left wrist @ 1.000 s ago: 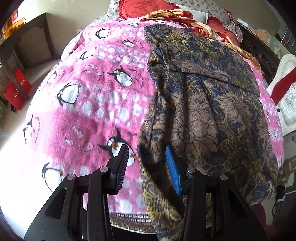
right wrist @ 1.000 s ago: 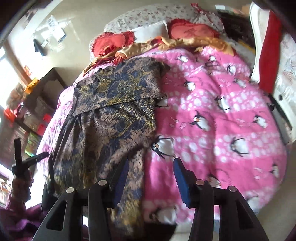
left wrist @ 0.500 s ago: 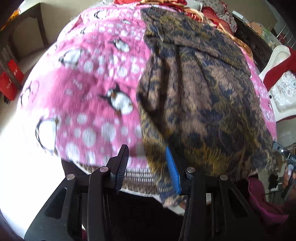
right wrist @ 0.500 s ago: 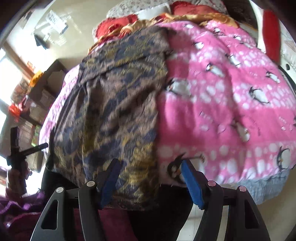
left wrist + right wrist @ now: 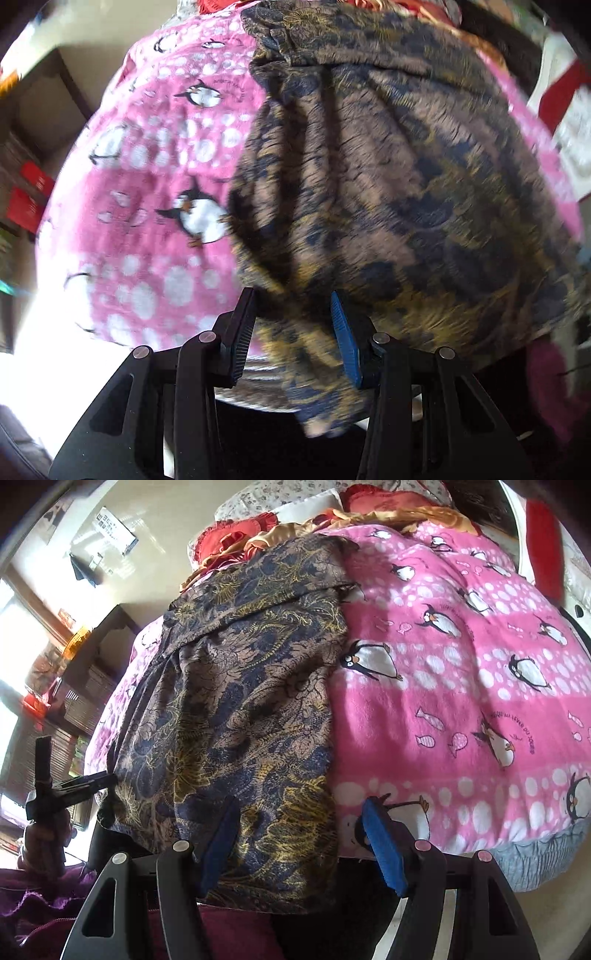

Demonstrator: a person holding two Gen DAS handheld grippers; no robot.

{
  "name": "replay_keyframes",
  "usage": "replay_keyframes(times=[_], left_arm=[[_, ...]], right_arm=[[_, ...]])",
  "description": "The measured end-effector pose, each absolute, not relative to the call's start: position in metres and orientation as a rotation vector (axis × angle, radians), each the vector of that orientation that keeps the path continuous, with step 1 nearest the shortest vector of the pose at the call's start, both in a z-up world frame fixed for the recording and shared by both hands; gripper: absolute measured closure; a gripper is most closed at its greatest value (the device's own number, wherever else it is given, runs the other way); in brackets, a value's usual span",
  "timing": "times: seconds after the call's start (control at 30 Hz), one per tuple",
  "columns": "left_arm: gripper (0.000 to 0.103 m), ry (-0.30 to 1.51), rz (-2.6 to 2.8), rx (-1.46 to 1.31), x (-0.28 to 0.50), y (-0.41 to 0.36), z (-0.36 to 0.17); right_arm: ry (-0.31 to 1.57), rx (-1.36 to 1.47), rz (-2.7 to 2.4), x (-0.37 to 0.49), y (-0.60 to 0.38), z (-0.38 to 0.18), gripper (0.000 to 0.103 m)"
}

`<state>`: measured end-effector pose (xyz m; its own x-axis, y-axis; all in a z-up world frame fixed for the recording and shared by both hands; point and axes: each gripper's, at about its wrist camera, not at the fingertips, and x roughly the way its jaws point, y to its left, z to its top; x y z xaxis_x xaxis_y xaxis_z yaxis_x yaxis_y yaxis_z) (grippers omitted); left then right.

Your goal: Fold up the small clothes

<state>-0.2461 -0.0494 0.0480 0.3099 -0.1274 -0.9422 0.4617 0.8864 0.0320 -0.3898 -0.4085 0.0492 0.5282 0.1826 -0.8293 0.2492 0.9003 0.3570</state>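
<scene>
Lowering toward patterned garment (image 5: 240, 701) hem, right claw (image 5: 303, 845) spread wider, left claw (image 5: 295, 332) spread.

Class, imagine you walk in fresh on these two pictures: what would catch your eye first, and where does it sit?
First, the bright pink penguin blanket covering the whole bed. Next, the dark blue and gold patterned garment laid lengthwise on it, its near hem hanging over the bed's edge. Nearest the cameras, the right claw stands open at that hem's right corner, and the left claw is poised over its left corner.
</scene>
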Motion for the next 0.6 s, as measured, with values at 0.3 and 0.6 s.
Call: replay_keyframes(times=[0.3, 0.6], left_arm=[[0.062, 1.274, -0.424, 0.152, -0.247, 0.010, 0.052], [0.062, 1.321, -0.490, 0.140, -0.250, -0.010, 0.037]], right_arm=[[1.006, 0.522, -0.060, -0.401, -0.420, 0.047, 0.035], [1.053, 0.510, -0.017, -0.405, -0.409, 0.036, 0.035]])
